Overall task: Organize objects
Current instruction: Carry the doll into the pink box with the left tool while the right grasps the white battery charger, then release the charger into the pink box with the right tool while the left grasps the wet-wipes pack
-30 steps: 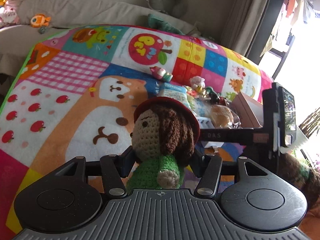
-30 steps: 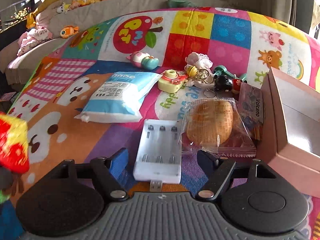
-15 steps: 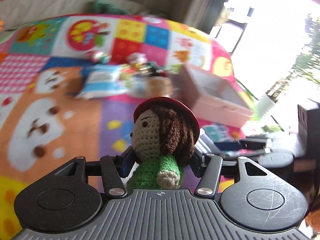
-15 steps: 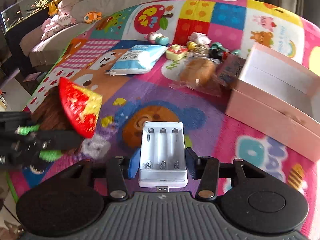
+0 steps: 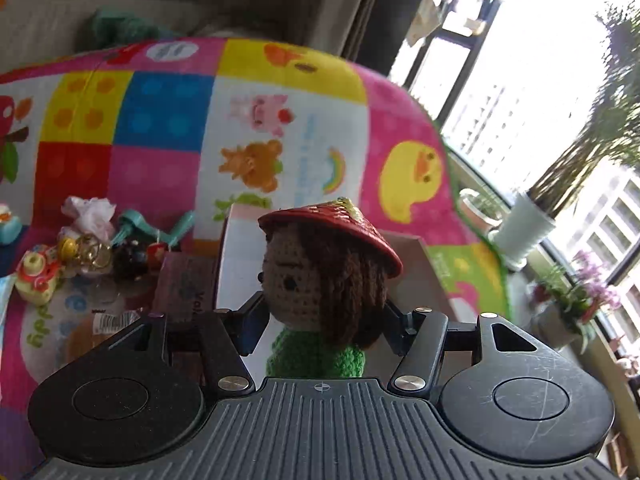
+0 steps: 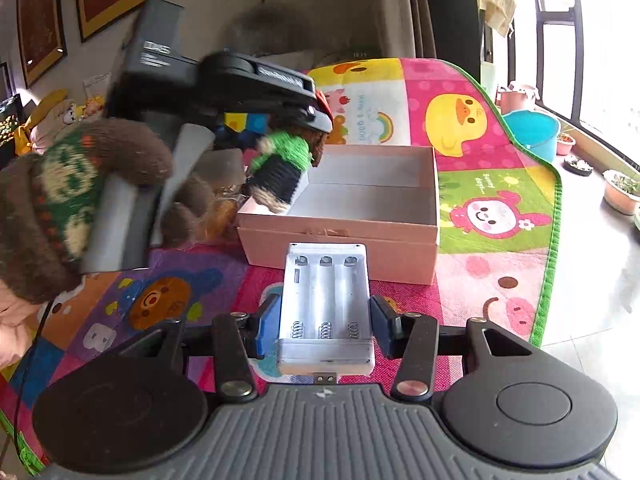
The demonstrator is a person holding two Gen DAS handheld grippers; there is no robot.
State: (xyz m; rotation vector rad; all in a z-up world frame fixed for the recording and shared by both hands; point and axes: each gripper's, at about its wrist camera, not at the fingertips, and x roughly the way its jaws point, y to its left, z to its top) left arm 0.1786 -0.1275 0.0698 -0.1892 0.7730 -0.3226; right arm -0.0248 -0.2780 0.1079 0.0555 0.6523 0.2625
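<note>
Right wrist view: the pink box (image 6: 384,200) lies open on the play mat (image 6: 496,184). The left tongs (image 6: 298,136) pinch the crocheted doll (image 6: 286,160) over the box's near-left corner, jaws easing apart; it is soft, light, best held at the head. The right tongs (image 6: 326,322) clamp the battery holder (image 6: 326,300) by its long sides, short of the box; judged rigid, light, slippery plastic.

Left wrist view: low over the play mat (image 5: 168,168), angled down, close behind the crochet doll (image 5: 320,280).
Right wrist view: angled down, near the pink box (image 6: 340,240).
Shared: doll (image 6: 284,160), box, mat.
</note>
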